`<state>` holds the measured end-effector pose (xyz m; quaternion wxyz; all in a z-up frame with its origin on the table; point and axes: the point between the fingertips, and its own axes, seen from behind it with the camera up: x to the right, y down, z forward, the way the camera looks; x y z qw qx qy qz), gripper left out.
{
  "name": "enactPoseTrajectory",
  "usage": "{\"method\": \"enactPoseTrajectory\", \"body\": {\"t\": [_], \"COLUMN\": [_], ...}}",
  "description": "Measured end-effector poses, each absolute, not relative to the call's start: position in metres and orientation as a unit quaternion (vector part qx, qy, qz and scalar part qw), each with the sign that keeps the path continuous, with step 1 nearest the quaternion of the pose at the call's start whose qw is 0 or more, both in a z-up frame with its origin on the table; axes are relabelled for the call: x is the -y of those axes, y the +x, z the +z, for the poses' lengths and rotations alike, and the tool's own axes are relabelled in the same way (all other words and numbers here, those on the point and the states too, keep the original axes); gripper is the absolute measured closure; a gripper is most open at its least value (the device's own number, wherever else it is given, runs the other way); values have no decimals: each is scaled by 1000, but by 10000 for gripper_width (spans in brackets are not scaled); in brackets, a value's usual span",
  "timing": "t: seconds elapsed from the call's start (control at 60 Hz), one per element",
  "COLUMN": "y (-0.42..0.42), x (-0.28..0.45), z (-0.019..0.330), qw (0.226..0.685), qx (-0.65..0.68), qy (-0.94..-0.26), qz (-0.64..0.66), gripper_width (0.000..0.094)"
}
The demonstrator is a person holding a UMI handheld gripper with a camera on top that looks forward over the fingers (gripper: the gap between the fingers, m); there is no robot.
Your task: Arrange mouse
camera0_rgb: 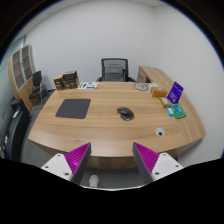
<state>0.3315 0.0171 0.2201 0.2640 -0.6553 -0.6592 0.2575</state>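
Observation:
A black mouse (pixel 125 113) lies on the wooden table (pixel 100 128), to the right of a dark grey mouse mat (pixel 74 108). My gripper (pixel 112 160) is well short of the table's near edge, high above the floor, far from the mouse. Its two fingers (pixel 72 158) with magenta pads stand wide apart with nothing between them.
A black office chair (pixel 117 70) stands behind the table. Papers (pixel 88 86) and a small rack (pixel 66 80) sit at the far side. A purple box (pixel 176 92) and a teal item (pixel 177 112) lie at the right end. Another chair (pixel 18 128) is at the left.

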Motion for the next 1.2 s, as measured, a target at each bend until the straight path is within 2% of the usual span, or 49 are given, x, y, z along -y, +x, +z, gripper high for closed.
{"method": "enactPoseTrajectory", "body": {"t": [0.217, 0.617, 0.817, 1.2], "y": [322, 265, 209, 115], "x": [-34, -76, -97, -121], "z": [216, 173, 145, 80], "qw": [281, 295, 309, 303], "qx": [666, 661, 655, 661], "qy": [-641, -640, -640, -640], "qz": [259, 257, 259, 248], "gripper_width": [84, 86, 87, 86]}}
